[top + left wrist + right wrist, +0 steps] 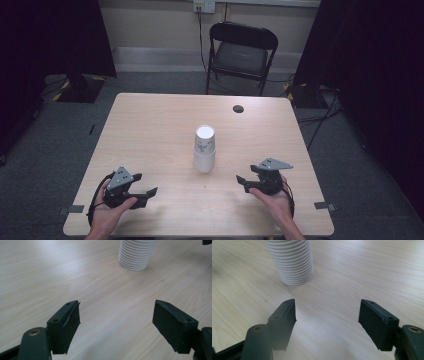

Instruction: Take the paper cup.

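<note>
A stack of white paper cups [204,148], upside down, stands in the middle of the light wooden table [150,125]. My left gripper [149,195] rests low near the front left edge, held in a hand, its jaws wide apart with only bare wood between them [116,322]. The ribbed rims of the cup stack [136,255] rise ahead of it, to the right. My right gripper [242,183] sits near the front right, also open and empty [327,315], with the cup stack [292,262] ahead and to the left.
A dark round hole [238,108] marks the table's far side. A black folding chair [240,52] stands beyond the table. Dark curtains hang on both sides, and cables lie on the grey floor.
</note>
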`<state>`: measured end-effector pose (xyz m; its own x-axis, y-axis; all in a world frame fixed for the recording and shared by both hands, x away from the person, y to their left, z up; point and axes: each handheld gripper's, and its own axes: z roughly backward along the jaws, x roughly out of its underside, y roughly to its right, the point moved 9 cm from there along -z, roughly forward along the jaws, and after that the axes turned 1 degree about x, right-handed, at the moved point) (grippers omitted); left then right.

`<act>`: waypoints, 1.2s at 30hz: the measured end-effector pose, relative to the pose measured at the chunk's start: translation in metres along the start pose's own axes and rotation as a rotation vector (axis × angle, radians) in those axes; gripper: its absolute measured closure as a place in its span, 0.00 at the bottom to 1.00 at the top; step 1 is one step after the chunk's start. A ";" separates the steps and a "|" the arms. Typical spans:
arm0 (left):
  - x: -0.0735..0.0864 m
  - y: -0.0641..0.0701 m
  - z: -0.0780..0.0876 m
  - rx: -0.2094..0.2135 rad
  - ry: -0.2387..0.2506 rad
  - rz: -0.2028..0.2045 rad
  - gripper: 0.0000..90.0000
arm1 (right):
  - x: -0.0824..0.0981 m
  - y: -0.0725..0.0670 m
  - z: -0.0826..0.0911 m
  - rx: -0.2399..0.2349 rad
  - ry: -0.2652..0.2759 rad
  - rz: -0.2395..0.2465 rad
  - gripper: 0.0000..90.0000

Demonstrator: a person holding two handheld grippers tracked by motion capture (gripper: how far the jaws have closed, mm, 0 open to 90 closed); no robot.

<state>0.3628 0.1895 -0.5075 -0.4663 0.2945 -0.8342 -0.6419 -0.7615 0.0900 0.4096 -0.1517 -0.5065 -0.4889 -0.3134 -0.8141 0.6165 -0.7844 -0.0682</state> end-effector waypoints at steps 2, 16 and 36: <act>-0.001 0.000 0.000 -0.001 0.008 0.001 0.24 | -0.001 -0.001 0.000 -0.007 0.002 0.001 0.33; -0.003 0.004 0.000 0.021 0.032 0.010 0.24 | -0.029 -0.016 0.007 -0.056 0.049 0.048 0.36; -0.002 0.002 -0.002 0.009 0.021 0.020 0.23 | -0.072 -0.039 -0.010 -0.130 0.104 0.117 0.26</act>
<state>0.3632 0.1863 -0.5063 -0.4662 0.2671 -0.8434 -0.6381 -0.7618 0.1114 0.4268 -0.0930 -0.4509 -0.3468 -0.3365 -0.8755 0.7432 -0.6680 -0.0377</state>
